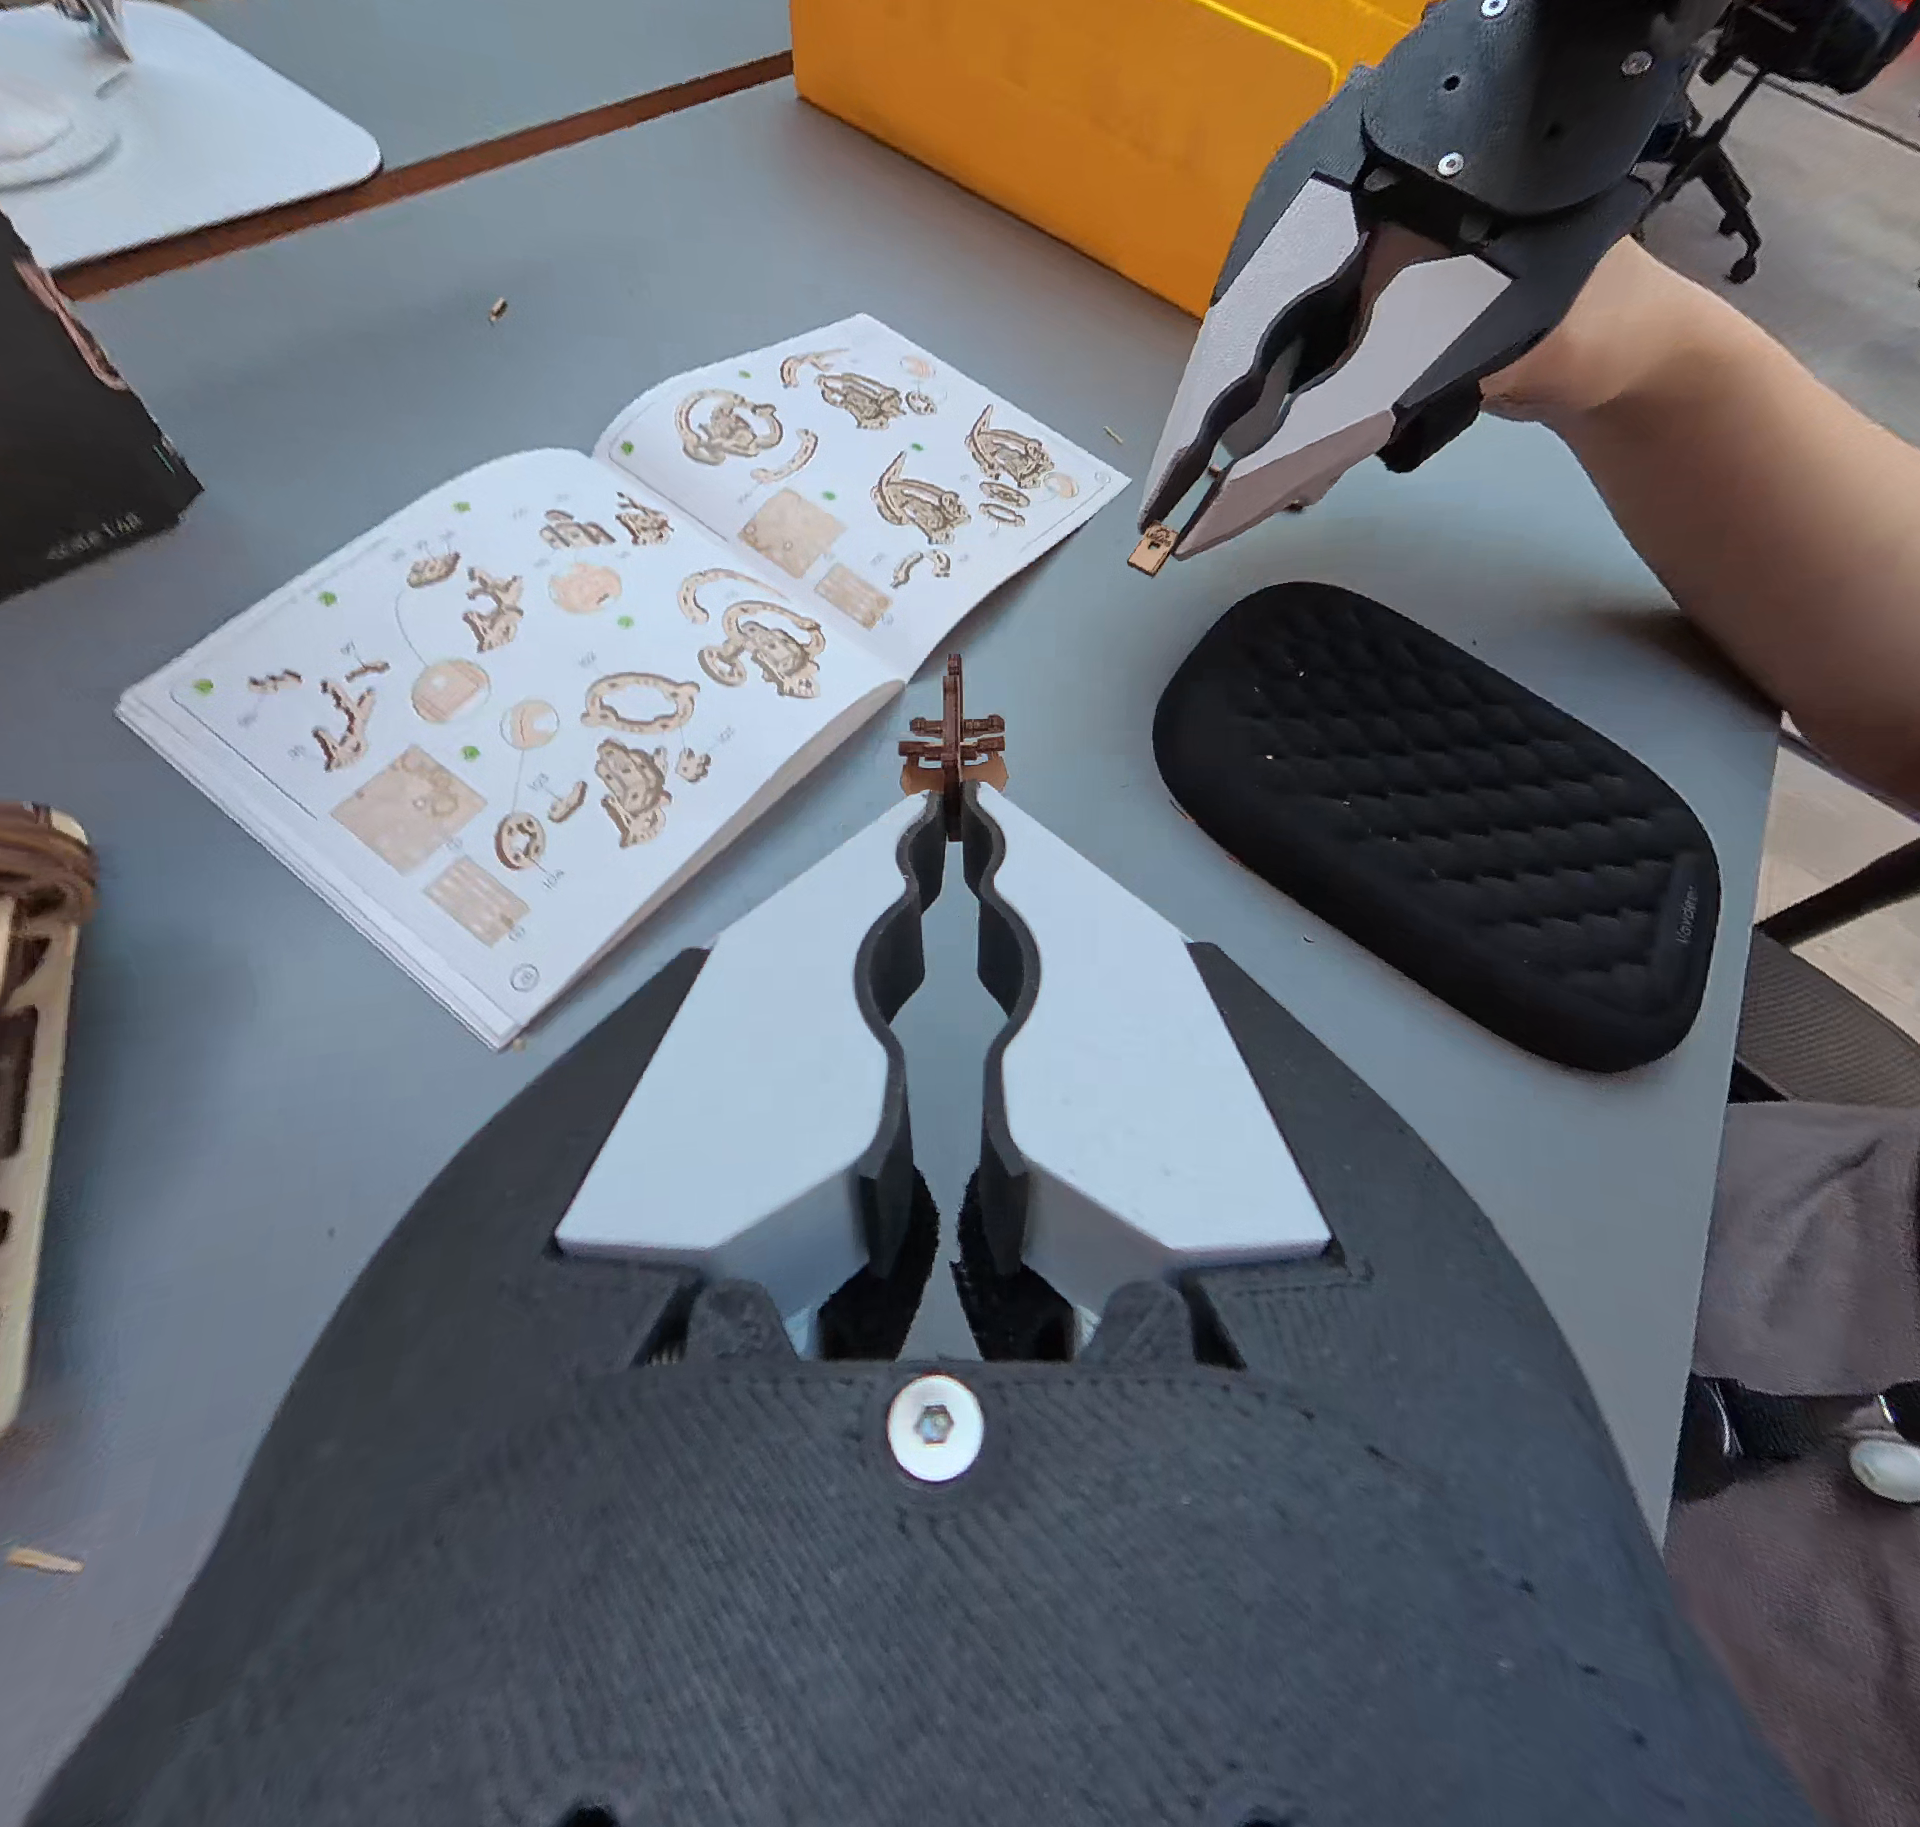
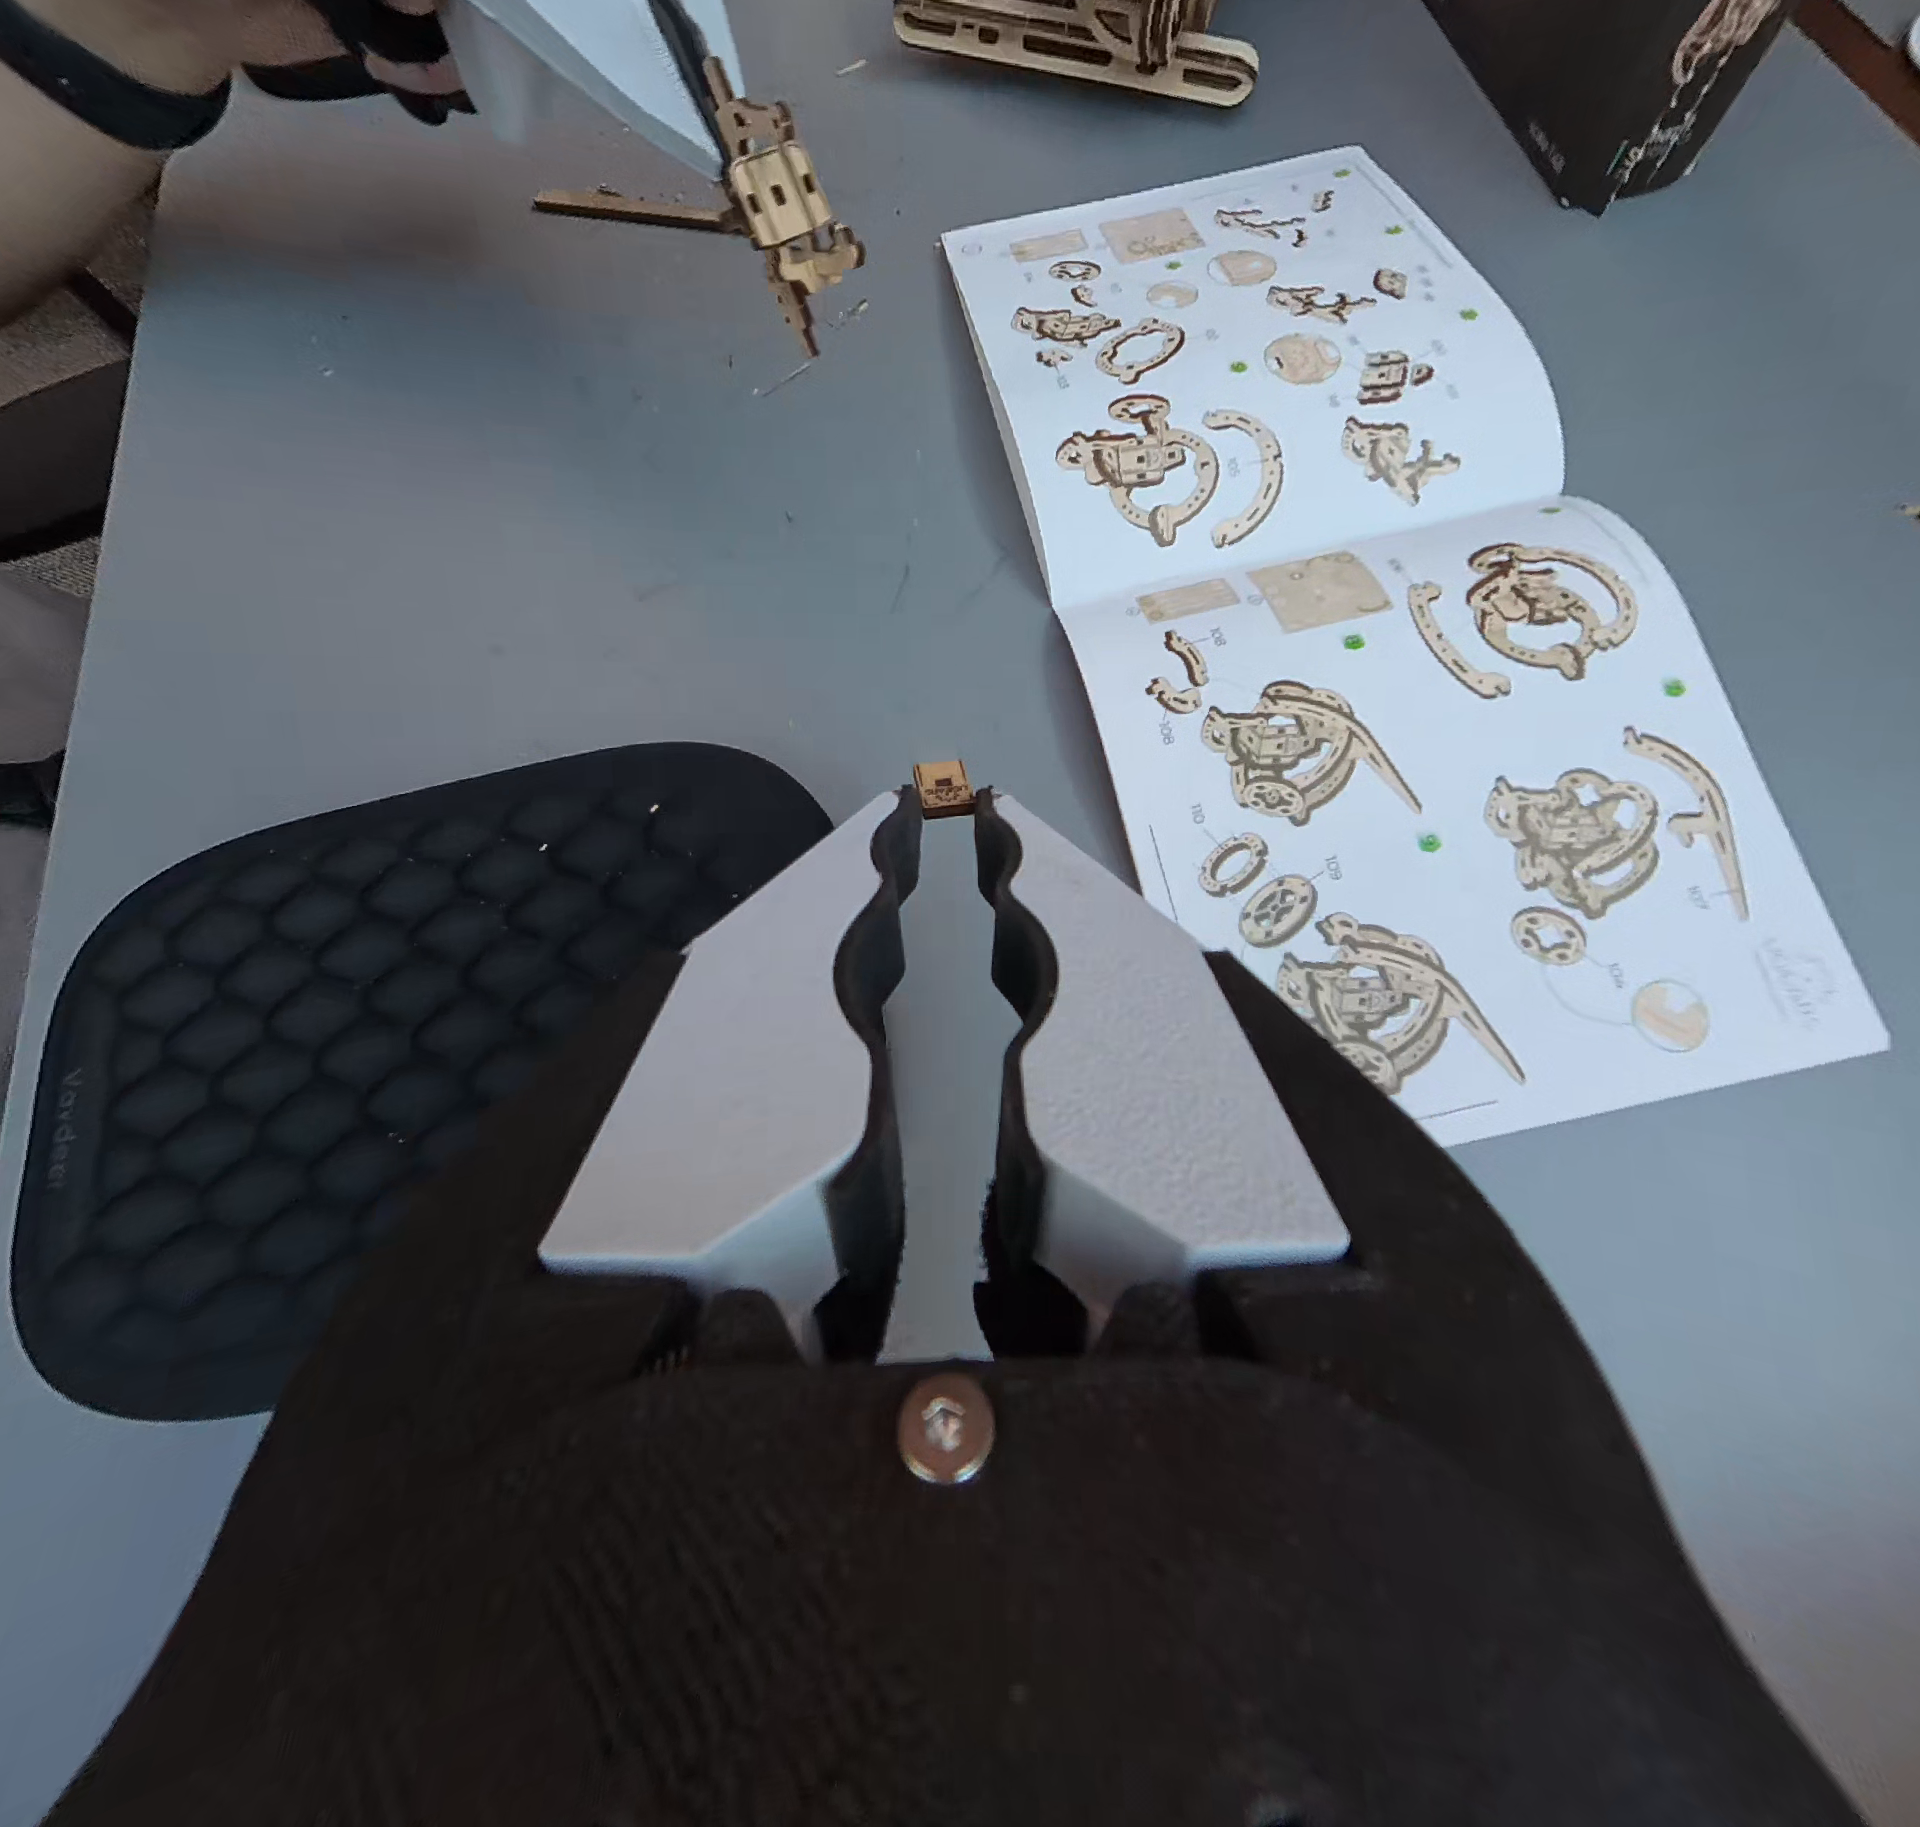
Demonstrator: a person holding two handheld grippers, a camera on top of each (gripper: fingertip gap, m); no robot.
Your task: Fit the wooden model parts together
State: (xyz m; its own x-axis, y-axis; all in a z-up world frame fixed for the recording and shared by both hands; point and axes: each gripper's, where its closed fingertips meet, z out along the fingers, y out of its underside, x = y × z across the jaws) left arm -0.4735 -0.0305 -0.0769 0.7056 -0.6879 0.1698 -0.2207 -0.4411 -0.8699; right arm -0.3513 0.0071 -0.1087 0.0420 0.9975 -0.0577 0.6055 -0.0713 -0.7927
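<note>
Both your grippers pinch wooden parts above the grey table.

Your left gripper is clenched on the small wooden assembly, which sticks out past its tips. Your right gripper is clamped on a tiny square wooden piece at its very tips, held apart from the assembly, up and to the right of your left gripper. The open instruction booklet lies left of your left gripper, the black pad right of it, below your right gripper. The yellow bin stands beyond.
</note>
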